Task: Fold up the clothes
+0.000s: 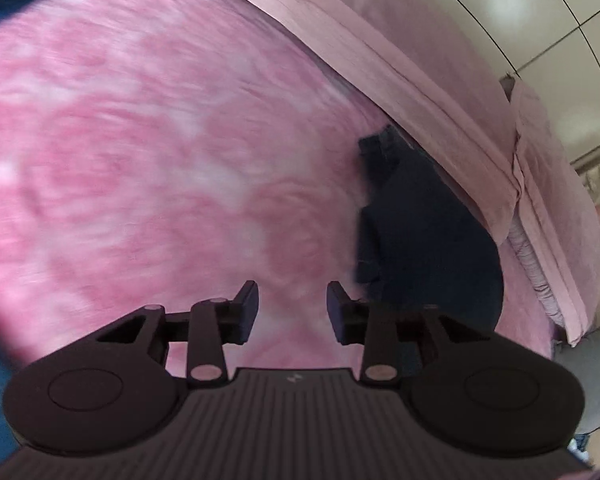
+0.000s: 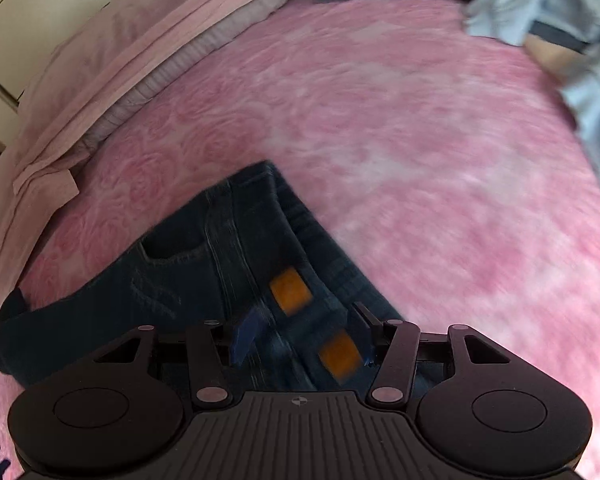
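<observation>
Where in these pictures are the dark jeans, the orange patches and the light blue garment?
dark jeans [image 2: 188, 264]: right wrist view, denim beside the pocket.
orange patches [image 2: 290, 291]: right wrist view, middle of the upper patch.
light blue garment [image 2: 512, 12]: right wrist view, bunched upper folds.

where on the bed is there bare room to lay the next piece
The widest bare patch of pink blanket lies between the folded jeans, the pale blue clothes and the pillows. It is crowded along the pillows, where the jeans lie close.

Dark jeans [image 2: 204, 264], seemingly folded, on bedspread [image 2: 420, 160]
</observation>
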`<state>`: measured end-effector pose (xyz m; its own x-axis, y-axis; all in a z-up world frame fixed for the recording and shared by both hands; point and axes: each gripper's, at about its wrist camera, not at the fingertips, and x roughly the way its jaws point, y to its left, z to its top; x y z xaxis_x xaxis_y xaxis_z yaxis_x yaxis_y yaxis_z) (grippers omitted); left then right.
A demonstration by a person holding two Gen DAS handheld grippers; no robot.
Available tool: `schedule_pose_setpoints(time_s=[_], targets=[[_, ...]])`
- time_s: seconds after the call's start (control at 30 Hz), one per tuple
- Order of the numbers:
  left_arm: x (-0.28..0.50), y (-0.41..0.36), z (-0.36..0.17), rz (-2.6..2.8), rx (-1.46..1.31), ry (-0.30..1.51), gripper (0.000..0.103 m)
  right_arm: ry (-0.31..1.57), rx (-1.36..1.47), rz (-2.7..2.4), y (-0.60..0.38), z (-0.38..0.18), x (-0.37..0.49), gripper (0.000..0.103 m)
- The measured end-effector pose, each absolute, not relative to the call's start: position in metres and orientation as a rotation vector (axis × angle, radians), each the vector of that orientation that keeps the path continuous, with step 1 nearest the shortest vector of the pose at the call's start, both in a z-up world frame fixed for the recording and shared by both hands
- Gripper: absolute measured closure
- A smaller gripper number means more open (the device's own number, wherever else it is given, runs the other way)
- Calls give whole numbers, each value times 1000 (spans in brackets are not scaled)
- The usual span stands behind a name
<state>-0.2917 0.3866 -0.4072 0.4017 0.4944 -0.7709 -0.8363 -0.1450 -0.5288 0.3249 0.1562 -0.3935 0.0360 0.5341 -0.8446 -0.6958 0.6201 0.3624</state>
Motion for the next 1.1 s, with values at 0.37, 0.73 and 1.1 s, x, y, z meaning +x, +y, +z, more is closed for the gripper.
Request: schedule_pose_setpoints(time_s=[0.37, 0.73, 1.1], targets=[[-238, 440, -460, 1133, -1417, 241, 59, 1162, -272, 1056, 257, -446, 363, 49], [-208, 443, -454, 1129, -1320, 183, 99, 1040, -235, 1111, 258, -442, 363, 103], [-216, 345, -341, 1213, -839, 534, 72, 930, -277, 923, 219, -391, 375, 103]])
